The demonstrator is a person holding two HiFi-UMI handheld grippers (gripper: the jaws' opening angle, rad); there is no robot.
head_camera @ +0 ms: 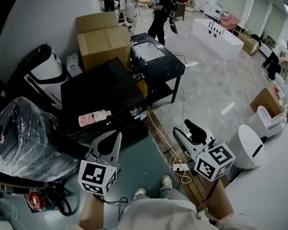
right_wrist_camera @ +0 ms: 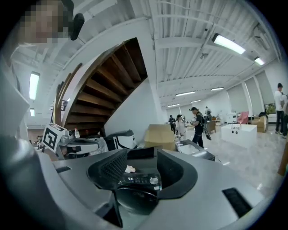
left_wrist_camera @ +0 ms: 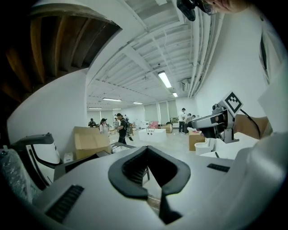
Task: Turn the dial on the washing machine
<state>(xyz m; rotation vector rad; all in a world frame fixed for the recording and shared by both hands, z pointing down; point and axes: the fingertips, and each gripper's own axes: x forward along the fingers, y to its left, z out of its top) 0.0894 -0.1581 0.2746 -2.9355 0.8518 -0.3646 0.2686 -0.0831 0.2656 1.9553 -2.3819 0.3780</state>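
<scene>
Cling film, crinkled and shiny, wraps a bulky bundle [head_camera: 26, 136] far left of the left fingers. The left gripper [head_camera: 115, 135] is smooth white plastic with a marker cube at its base. Its curved fingers [left_wrist_camera: 132, 170] are closed tip to tip on nothing, leaving an oval hollow lined with ribbed black pads. Just ahead of those fingertips stands the washing machine [head_camera: 100, 97], a matte black box. A pink-and-white bottle [head_camera: 94, 118] lies on its flat top. Beyond it sit two plain brown cardboard boxes [head_camera: 102, 42].

To the right, the right gripper [head_camera: 183, 128] holds its fingers wide apart and empty. Its own view frames the machine's control strip between the ribbed pads [right_wrist_camera: 108, 167] and well beyond them. The small round silver dial [right_wrist_camera: 154, 180] sits on that strip, above a dark circular door [right_wrist_camera: 135, 197]. Below these fingers a white power strip [head_camera: 179, 167] lies on wooden planks [head_camera: 153, 120]. Further right are rounded, glossy white toilets [head_camera: 247, 146].
</scene>
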